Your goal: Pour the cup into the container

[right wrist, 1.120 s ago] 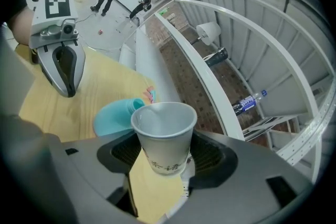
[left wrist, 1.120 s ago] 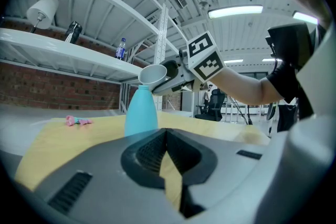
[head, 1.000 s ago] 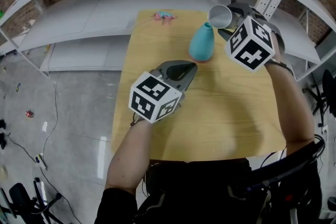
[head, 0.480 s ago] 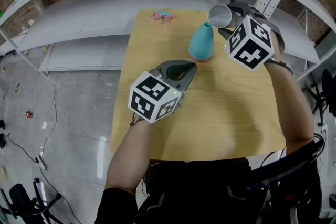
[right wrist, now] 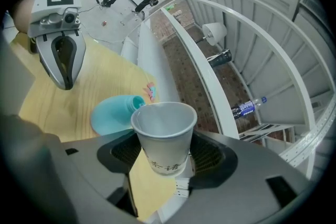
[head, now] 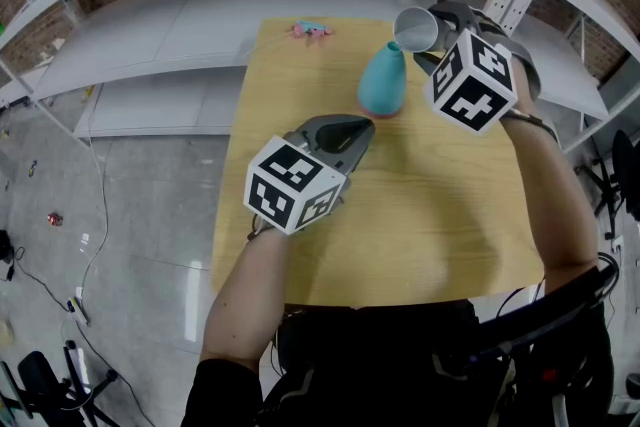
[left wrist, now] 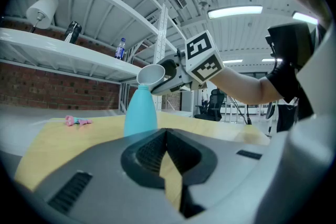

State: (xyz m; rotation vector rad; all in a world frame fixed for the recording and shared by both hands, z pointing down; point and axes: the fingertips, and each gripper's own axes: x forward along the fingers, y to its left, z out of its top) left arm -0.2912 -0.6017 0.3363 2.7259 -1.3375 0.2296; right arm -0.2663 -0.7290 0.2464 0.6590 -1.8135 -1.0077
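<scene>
One cup between right gripper jaws.

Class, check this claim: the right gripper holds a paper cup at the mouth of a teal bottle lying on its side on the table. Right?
No. The bottle stands upright on the table, as the left gripper view shows. The right gripper does hold the cup at its mouth.

We hold our left gripper low and nearly level, its jaws together with nothing between them, and our left forearm reaches straight ahead. Our right gripper sits higher and farther out, tipped leftward, with its jaws clamped on the cup and our right forearm extended.
</scene>
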